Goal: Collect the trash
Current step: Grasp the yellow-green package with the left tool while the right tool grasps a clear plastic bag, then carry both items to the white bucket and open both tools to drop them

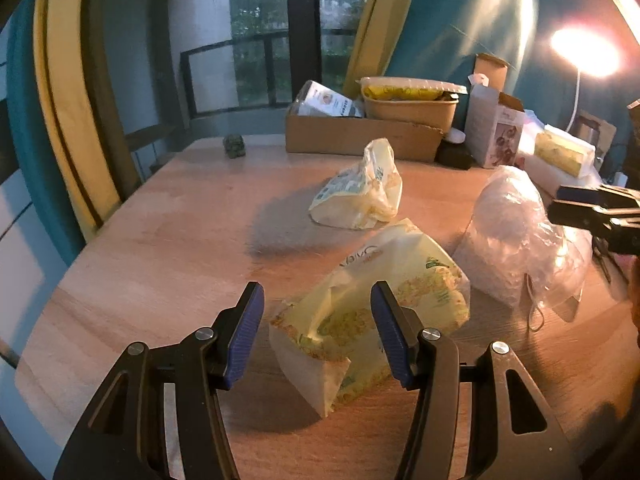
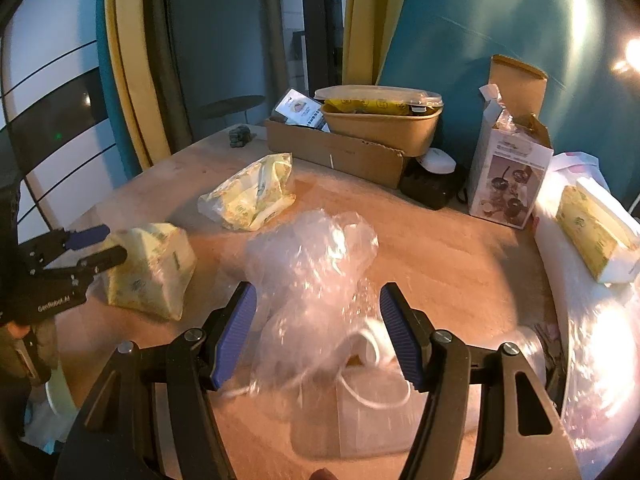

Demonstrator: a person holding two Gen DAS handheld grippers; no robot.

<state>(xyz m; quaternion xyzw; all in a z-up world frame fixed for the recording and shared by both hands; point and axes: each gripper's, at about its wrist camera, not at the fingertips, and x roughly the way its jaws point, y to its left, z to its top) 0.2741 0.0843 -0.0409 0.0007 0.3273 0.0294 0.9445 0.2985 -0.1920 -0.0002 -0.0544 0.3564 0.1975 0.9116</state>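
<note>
Left gripper (image 1: 318,330) jaws spread about yellow wrapper (image 1: 360,312) (seemingly untouched), right gripper (image 2: 318,332) spread over clear bag (image 2: 312,272)

left gripper (image 1: 318,330) wide open over a yellow tissue pack (image 1: 372,316) on the wooden bench (image 1: 160,248), crumpled yellow wrapper (image 1: 360,192) further back, clear plastic bag (image 1: 520,236) right, cardboard box (image 1: 360,136) behind
</note>
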